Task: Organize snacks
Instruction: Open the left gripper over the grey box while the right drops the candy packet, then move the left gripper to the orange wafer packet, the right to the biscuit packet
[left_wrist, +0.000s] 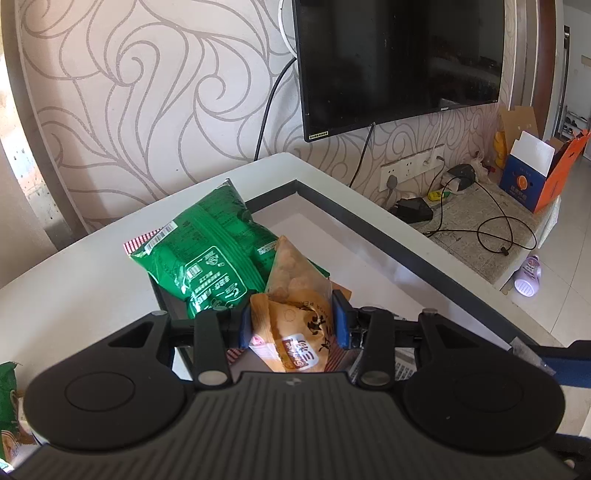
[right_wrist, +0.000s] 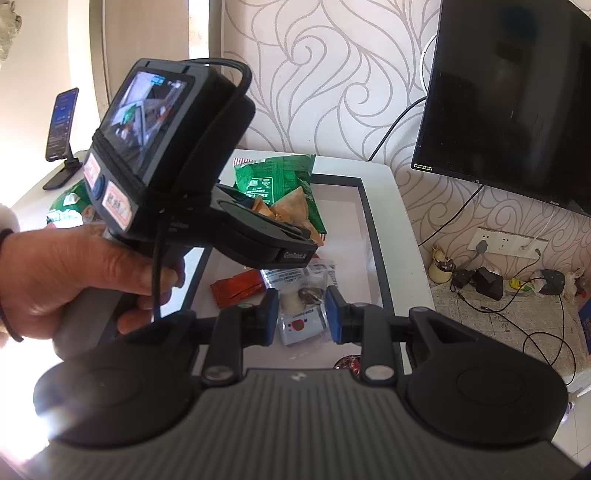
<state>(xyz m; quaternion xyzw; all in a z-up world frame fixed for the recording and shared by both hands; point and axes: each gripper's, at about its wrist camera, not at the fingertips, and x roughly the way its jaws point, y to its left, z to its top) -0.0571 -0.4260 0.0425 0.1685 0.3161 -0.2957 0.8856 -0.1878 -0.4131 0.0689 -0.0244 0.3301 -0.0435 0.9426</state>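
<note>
My left gripper (left_wrist: 291, 326) is shut on an orange snack pouch (left_wrist: 295, 295), held just above a green chip bag (left_wrist: 207, 251) that lies on a red-striped tray at the table's far left. The right wrist view shows the left gripper body (right_wrist: 258, 236) with the orange pouch (right_wrist: 288, 208) over the green bag (right_wrist: 277, 181). My right gripper (right_wrist: 301, 319) stands partly open over a small clear packet (right_wrist: 303, 317) on the table, with the packet between its blue pads (right_wrist: 271, 314), not visibly pinched. A red-brown packet (right_wrist: 236, 286) lies to its left.
The white table (left_wrist: 74, 277) has a dark-framed glass inset (left_wrist: 369, 236). Another green bag (right_wrist: 70, 206) and a phone on a stand (right_wrist: 61, 125) sit at the left. A wall TV (left_wrist: 399, 59), a stone ledge with cables (left_wrist: 480, 221) and an orange box (left_wrist: 535, 173) stand at the right.
</note>
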